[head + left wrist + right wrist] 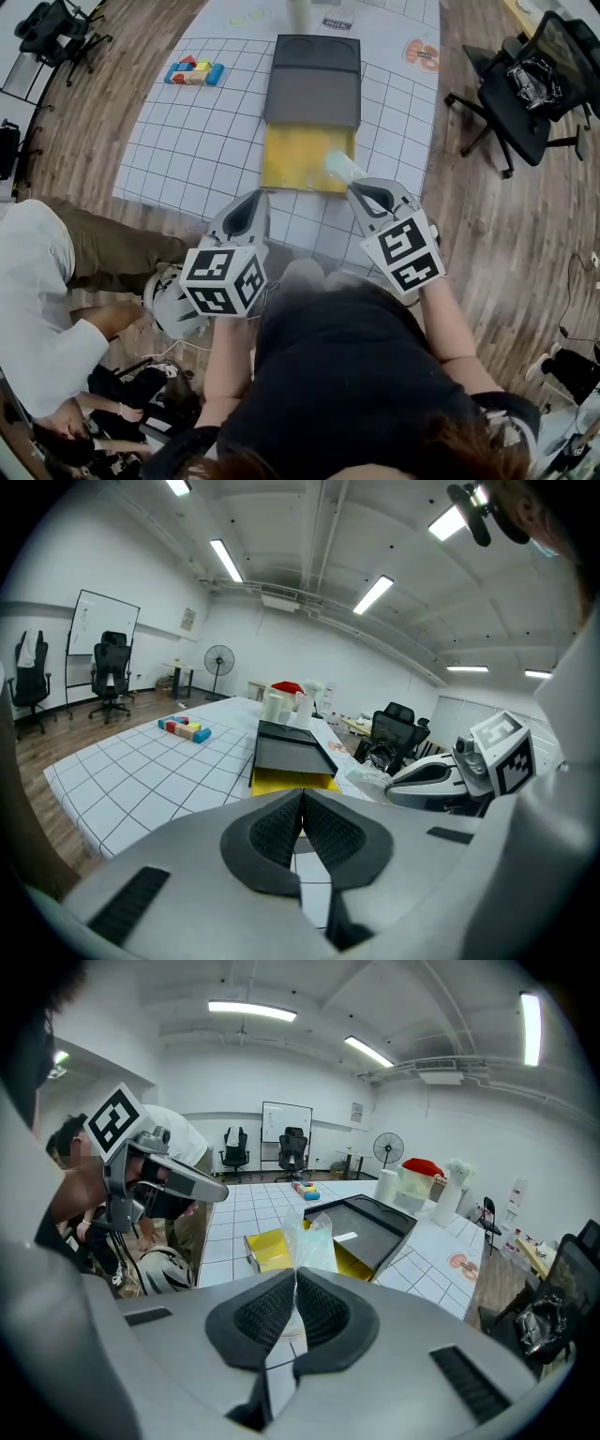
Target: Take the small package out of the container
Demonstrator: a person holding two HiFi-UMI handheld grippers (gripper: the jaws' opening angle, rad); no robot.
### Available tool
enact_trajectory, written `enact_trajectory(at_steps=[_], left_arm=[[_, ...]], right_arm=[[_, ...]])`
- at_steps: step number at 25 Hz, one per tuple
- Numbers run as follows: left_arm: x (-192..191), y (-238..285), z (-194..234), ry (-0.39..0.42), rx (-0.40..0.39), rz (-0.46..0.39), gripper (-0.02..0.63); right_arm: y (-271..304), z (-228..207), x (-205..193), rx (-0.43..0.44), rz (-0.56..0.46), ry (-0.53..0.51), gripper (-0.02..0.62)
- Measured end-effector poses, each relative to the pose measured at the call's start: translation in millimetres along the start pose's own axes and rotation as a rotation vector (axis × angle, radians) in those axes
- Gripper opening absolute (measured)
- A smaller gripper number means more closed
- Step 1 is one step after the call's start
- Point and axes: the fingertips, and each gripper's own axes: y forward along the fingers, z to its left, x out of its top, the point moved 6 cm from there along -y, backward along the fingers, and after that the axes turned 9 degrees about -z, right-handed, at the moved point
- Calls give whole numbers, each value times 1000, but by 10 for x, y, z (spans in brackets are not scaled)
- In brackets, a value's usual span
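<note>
A yellow container [298, 155] lies on the gridded white table [187, 141], with a dark grey lid [313, 80] covering its far part. My right gripper [354, 190] is shut on a small clear plastic package [342, 167] and holds it above the container's near right corner. In the right gripper view the package [312, 1241] sticks up from the pinched pads, above the container [272, 1249]. My left gripper [258, 197] hovers at the table's near edge, left of the container, shut and empty; in its own view its jaws [302, 803] meet with nothing between them.
Coloured blocks [194, 72] lie at the table's far left. A black office chair [525, 94] stands on the wooden floor to the right. A person in a white shirt [37, 309] crouches at the lower left beside a white helmet [169, 300].
</note>
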Motion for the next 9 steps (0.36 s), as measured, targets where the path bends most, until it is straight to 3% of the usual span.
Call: enact_trajectory(at_steps=[9], left_arm=[[-1, 10, -1, 0, 16, 2, 28]], right_arm=[[17, -8, -23, 10, 8, 0, 21]])
